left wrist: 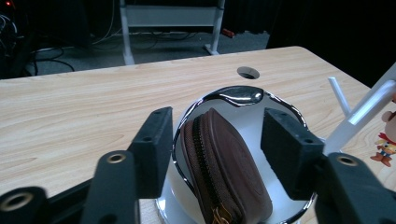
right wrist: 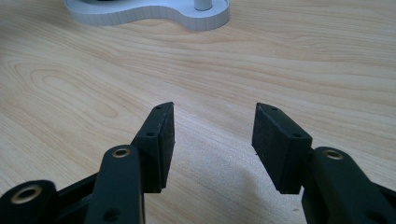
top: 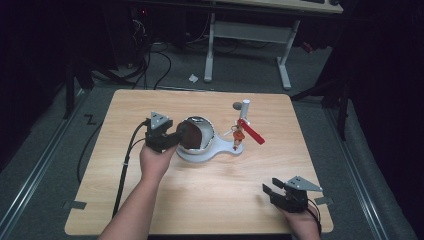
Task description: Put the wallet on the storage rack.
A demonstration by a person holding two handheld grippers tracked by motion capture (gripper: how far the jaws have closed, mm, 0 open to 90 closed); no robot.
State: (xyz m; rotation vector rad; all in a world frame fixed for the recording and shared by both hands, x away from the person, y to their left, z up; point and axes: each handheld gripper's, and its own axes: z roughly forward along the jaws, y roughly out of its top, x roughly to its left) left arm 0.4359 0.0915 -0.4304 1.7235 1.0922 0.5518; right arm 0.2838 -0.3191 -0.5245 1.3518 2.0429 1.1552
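We hold our left gripper (left wrist: 215, 140) over the chrome bowl (left wrist: 233, 95), which sits on the round end of a white stand (top: 210, 152) near the middle of the desk (top: 200, 200), a little toward the far edge. A brown zipped pouch (left wrist: 224, 168) stands on its edge inside the bowl, leaning against the bowl's wall, with its zipper running up the side that faces us. Our left jaws stand apart on either side of the pouch; in the left gripper view there is a clear gap between each pad and the leather, so nothing is gripped. The pouch rests in the bowl on its own.

From the narrow end of the stand rises a white post (top: 245, 112) with a red tag (top: 251, 131) and a small figure charm (left wrist: 385, 140) hanging from its pegs.

Our right gripper (top: 274, 192) lies low at the near right corner of the desk, well apart from the stand. Its jaws are wide apart with only bare wood between them, and it holds nothing.
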